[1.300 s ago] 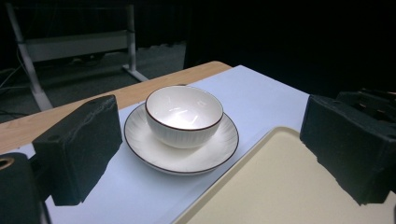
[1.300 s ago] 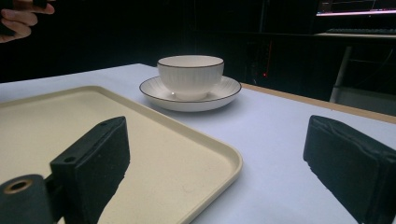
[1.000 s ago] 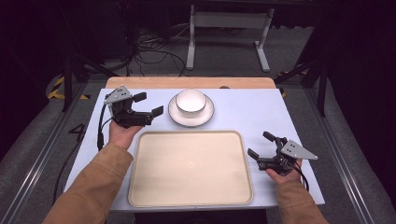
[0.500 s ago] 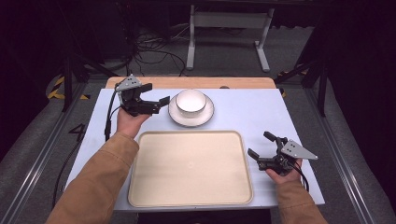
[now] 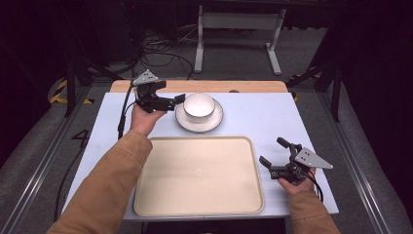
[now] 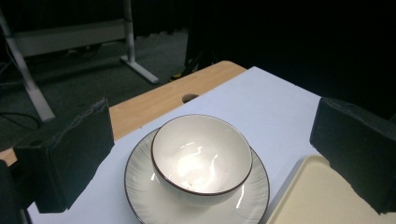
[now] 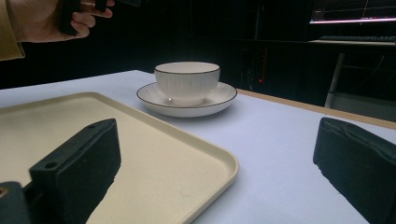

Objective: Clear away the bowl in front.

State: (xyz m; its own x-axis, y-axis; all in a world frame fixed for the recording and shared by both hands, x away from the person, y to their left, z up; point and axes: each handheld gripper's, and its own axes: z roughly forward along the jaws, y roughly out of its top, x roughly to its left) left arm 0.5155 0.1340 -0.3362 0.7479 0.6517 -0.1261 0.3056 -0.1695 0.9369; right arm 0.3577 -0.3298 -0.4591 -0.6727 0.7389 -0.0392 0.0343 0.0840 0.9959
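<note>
Dark floor and cables surround a pale blue table (image 5: 253, 117). At its far middle, a white bowl (image 5: 198, 106) sits on a saucer (image 5: 214, 121). Just left of it hovers the left gripper (image 5: 179, 101), jaws spread wide, holding nothing. Right gripper (image 5: 272, 152), equally wide and empty, rests beside the cream tray (image 5: 195, 195).

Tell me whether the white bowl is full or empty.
Empty: the white, dark-rimmed ceramic bowl shows only its bare glossy inside.
</note>
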